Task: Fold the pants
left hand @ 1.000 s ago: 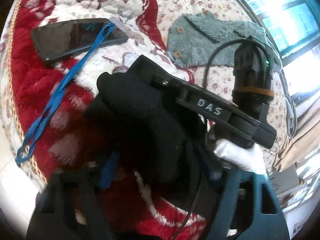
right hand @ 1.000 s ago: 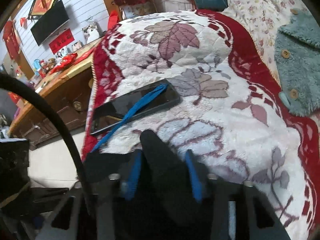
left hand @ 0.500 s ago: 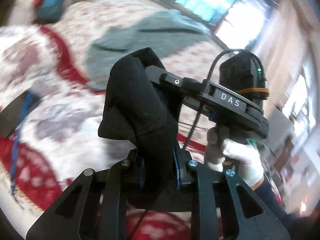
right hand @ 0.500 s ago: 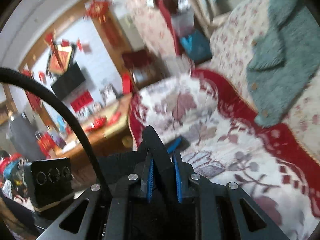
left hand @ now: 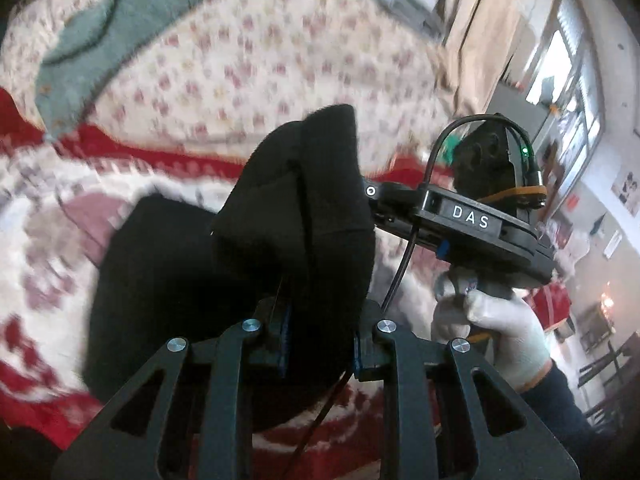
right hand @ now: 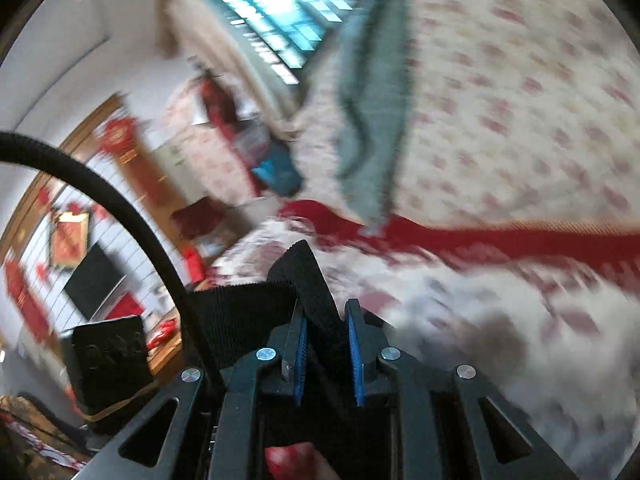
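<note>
Black pants [left hand: 288,216] bulge up between the jaws of my left gripper [left hand: 320,344], which is shut on a thick fold of the cloth. The rest of the fabric hangs down to the left over the red and white blanket [left hand: 48,248]. My right gripper [left hand: 376,196] reaches in from the right of the left wrist view, held by a white-gloved hand [left hand: 496,328]. In the right wrist view that right gripper [right hand: 326,340] is shut on a ribbed black band of the pants [right hand: 304,276], its blue pads [right hand: 354,344] pressing on it.
A grey-green fleece garment [left hand: 116,28] lies on the floral bedspread [left hand: 280,60] beyond the blanket. A black cable [right hand: 100,196] arcs across the right wrist view. A dark TV [right hand: 94,282] and red wall decorations stand at the far left; windows [right hand: 276,4] are behind the bed.
Both grippers have swung away from the blanket's end with the phone toward the floral bedspread, rolling and lifting the pants with them. Both views are blurred now.
</note>
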The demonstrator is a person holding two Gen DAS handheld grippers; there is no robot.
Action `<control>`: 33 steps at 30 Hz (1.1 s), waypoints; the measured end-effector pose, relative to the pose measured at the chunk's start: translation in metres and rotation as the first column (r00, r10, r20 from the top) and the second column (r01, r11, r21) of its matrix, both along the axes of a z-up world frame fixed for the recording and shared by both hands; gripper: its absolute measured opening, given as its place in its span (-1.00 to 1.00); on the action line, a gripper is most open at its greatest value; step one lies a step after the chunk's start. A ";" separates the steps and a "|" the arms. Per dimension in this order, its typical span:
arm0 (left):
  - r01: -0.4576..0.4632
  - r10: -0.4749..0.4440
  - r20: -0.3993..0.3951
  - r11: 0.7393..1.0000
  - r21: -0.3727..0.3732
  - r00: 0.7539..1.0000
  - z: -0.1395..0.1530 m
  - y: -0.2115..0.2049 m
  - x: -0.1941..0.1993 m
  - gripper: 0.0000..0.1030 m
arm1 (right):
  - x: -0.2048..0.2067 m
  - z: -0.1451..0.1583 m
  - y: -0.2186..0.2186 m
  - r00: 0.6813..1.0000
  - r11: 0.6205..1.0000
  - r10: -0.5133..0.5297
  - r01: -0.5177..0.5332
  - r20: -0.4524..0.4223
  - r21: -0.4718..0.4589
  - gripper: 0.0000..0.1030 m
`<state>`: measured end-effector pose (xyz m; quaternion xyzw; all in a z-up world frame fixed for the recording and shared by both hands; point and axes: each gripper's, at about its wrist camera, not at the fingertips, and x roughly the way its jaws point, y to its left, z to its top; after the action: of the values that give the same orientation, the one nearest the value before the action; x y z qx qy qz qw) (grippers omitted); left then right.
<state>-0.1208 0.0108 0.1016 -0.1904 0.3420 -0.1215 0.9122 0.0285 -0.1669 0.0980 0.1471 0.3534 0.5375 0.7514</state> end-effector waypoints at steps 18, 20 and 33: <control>0.027 -0.032 0.105 0.998 0.051 0.994 0.031 0.027 -0.041 0.06 | -0.004 -0.044 -0.113 0.921 0.952 -0.304 0.284 -0.242 -0.115 0.27; 0.013 -0.017 0.103 0.999 0.037 0.995 0.031 0.037 -0.042 0.06 | -0.005 -0.054 -0.119 0.909 0.966 -0.255 0.257 -0.331 -0.039 0.27; -0.035 0.035 -0.018 0.999 0.034 0.999 0.002 0.082 0.004 0.06 | -0.022 -0.072 -0.134 0.875 0.962 -0.213 0.265 -0.436 0.062 0.48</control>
<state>-0.1168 0.0925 0.1037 -0.1822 0.3489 -0.0980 0.9141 0.0067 -0.3011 0.0258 0.3481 0.4545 0.4157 0.7067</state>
